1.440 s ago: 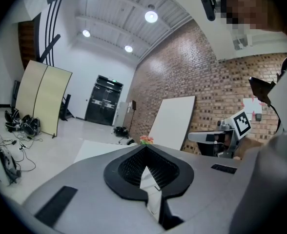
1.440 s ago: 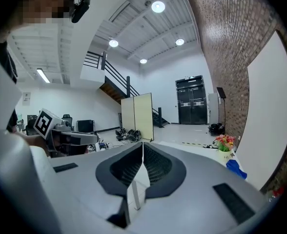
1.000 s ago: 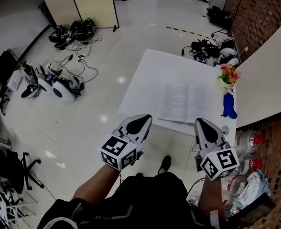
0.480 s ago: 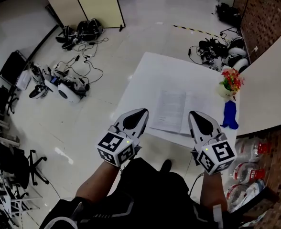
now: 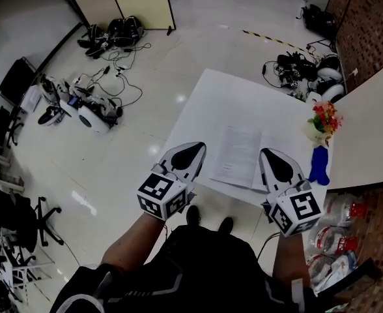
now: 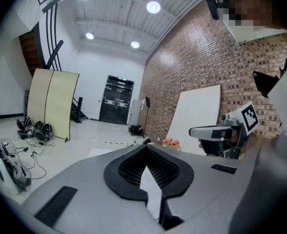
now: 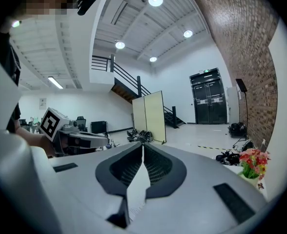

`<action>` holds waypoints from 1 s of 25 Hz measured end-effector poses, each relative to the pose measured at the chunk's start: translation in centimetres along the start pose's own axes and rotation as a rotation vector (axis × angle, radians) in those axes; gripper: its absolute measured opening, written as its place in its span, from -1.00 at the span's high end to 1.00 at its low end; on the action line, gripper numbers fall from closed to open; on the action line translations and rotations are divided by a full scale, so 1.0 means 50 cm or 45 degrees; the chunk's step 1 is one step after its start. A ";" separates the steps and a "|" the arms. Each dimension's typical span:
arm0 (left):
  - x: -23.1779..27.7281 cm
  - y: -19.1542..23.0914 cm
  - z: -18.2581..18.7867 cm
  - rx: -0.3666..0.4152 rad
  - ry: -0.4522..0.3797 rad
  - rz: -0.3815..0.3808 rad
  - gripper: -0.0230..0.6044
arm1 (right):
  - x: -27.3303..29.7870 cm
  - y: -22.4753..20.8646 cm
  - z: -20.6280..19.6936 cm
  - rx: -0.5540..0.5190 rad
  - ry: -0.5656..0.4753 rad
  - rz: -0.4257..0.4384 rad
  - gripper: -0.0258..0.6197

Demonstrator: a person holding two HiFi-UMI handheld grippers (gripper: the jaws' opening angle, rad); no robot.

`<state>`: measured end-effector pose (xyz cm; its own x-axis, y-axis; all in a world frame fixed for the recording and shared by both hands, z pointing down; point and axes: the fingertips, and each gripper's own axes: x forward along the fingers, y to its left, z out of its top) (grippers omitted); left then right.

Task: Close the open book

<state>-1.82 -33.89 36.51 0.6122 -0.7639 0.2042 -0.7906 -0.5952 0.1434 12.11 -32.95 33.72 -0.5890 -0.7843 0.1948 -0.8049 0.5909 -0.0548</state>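
Ahead of my left gripper the white table lies bare along its left and far parts. On my right gripper's side, a flower vase and a blue object stand just beside the open book, narrowing the way.

Open book flat on table

The pale grey, teardrop-shaped left tongs and right tongs have black spade-shaped insets, and each bears a white cube with black square markers. The person wears a black top and black shoes.
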 end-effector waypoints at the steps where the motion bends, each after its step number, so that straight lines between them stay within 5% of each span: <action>1: 0.002 0.014 -0.007 -0.001 0.013 0.010 0.95 | 0.015 0.004 -0.002 -0.034 0.014 0.006 0.91; 8: 0.018 0.102 -0.101 -0.056 0.125 0.082 0.95 | 0.137 0.049 -0.145 -0.185 0.304 0.096 0.88; 17: 0.052 0.152 -0.358 -0.152 0.444 0.046 0.95 | 0.236 0.152 -0.451 -0.479 0.767 0.328 0.61; 25: 0.050 0.166 -0.473 -0.202 0.605 0.060 0.95 | 0.268 0.187 -0.611 -0.699 0.986 0.438 0.61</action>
<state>-7.14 -34.85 61.13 0.5317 -0.5692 0.6271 -0.8320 -0.4895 0.2610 -1.13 -32.17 65.72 -0.4170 -0.3316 0.8463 -0.3404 0.9203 0.1929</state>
